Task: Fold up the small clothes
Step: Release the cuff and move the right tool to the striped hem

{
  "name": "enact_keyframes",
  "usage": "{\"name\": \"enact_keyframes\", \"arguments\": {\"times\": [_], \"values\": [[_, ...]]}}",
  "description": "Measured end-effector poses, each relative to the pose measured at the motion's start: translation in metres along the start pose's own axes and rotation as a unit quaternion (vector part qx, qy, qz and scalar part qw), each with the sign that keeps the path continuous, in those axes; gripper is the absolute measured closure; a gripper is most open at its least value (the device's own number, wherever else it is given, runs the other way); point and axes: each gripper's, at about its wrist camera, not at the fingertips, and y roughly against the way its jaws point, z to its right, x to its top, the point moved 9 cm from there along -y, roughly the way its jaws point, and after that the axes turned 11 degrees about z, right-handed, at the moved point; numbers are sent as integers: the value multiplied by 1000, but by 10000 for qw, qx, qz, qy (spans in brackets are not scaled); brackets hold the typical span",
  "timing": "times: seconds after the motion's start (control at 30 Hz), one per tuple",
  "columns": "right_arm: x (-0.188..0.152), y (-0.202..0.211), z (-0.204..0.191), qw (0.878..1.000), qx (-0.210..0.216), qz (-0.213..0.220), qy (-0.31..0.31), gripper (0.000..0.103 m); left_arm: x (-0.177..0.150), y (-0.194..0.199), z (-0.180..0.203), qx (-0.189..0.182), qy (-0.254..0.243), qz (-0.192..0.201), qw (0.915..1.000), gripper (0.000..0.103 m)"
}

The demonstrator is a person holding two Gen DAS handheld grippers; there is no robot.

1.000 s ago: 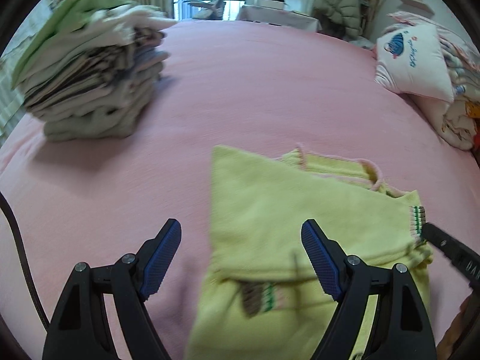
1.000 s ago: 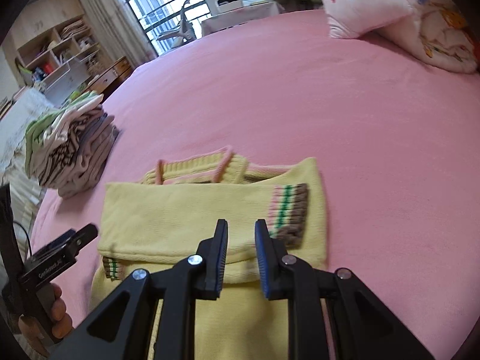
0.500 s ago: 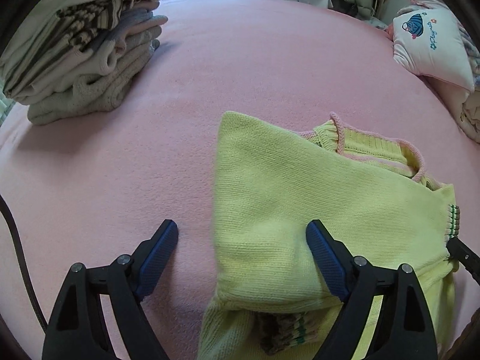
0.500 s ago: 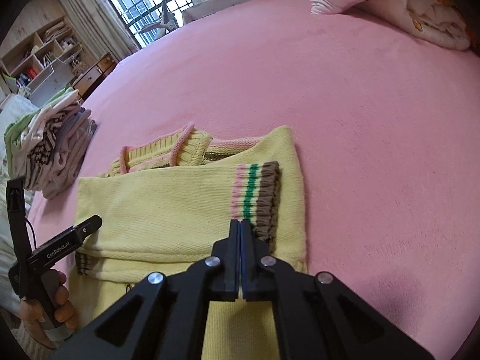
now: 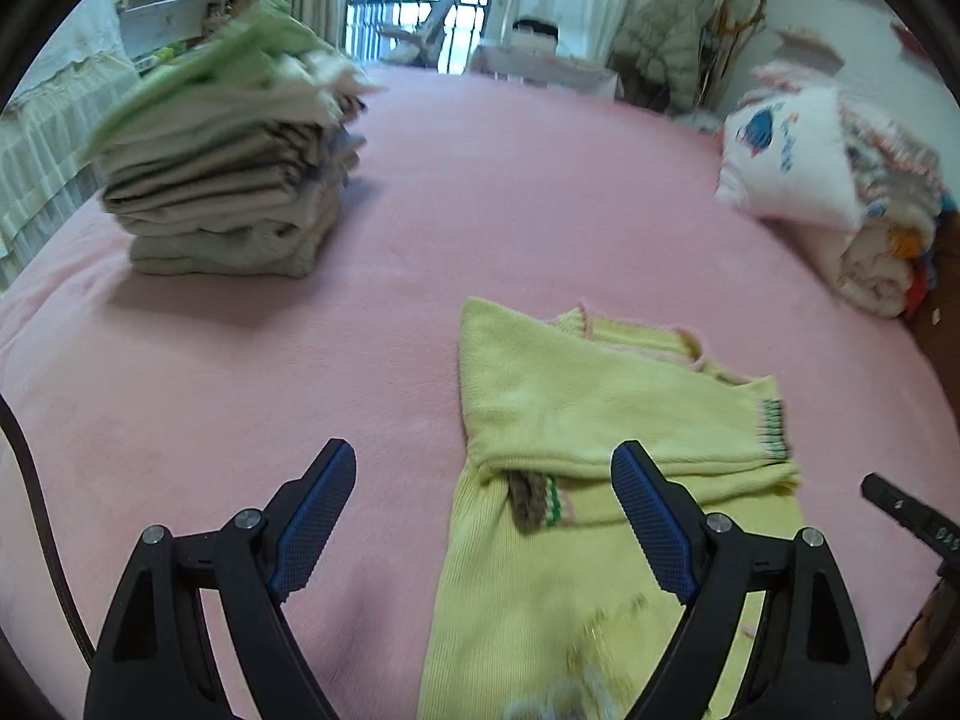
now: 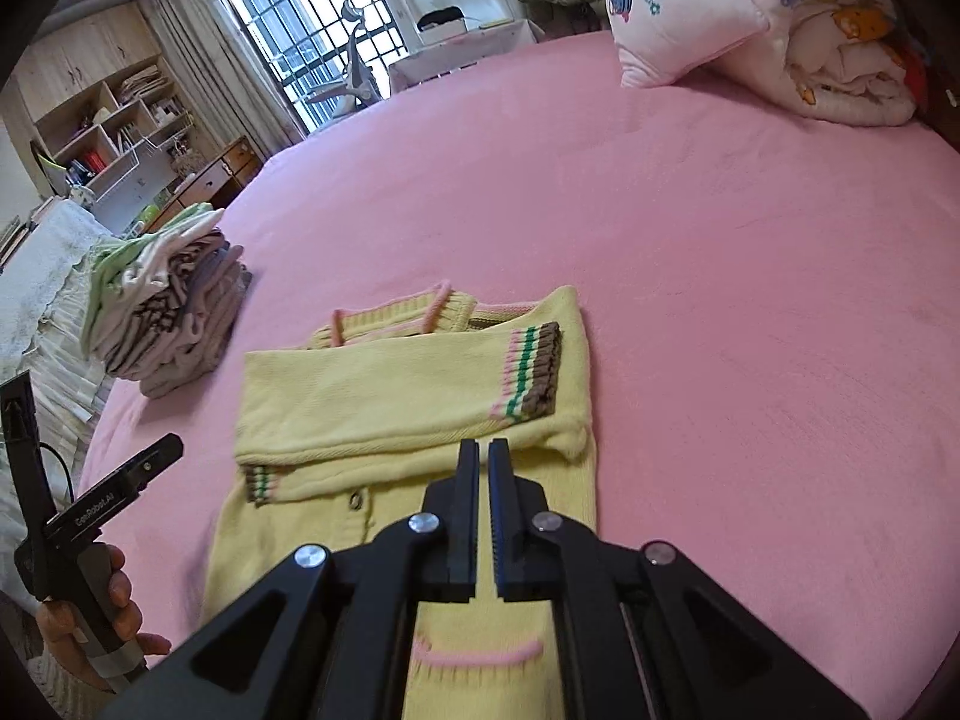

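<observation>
A small yellow knit sweater (image 5: pixel 606 420) with pink trim lies on the pink bed, both striped-cuff sleeves folded across its chest; it also shows in the right wrist view (image 6: pixel 408 396). My left gripper (image 5: pixel 483 510) is open and empty, raised above the sweater's left edge. My right gripper (image 6: pixel 483 456) is nearly shut with a thin gap, holding nothing, above the sweater's middle just below the folded sleeves.
A stack of folded clothes (image 5: pixel 228 180) sits at the far left of the bed (image 5: pixel 540 180), also in the right wrist view (image 6: pixel 168 312). A pillow (image 5: pixel 786 162) and rolled quilt (image 6: pixel 840 42) lie at the far right.
My left gripper has lifted and pulled back from the sweater, still open. My right gripper has drawn back from the sleeve cuff and its jaws have parted slightly.
</observation>
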Motion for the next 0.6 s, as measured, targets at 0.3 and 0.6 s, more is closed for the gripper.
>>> {"name": "enact_keyframes", "arguments": {"times": [0.3,0.6], "values": [[-27,70,-25,9994,26,103,331,100,-14,87,-19,-182,248,67,9995,16],[-64,115,-37,9968,-38,248,764,76,-57,126,-11,-236,-158,-200,9994,16]]}}
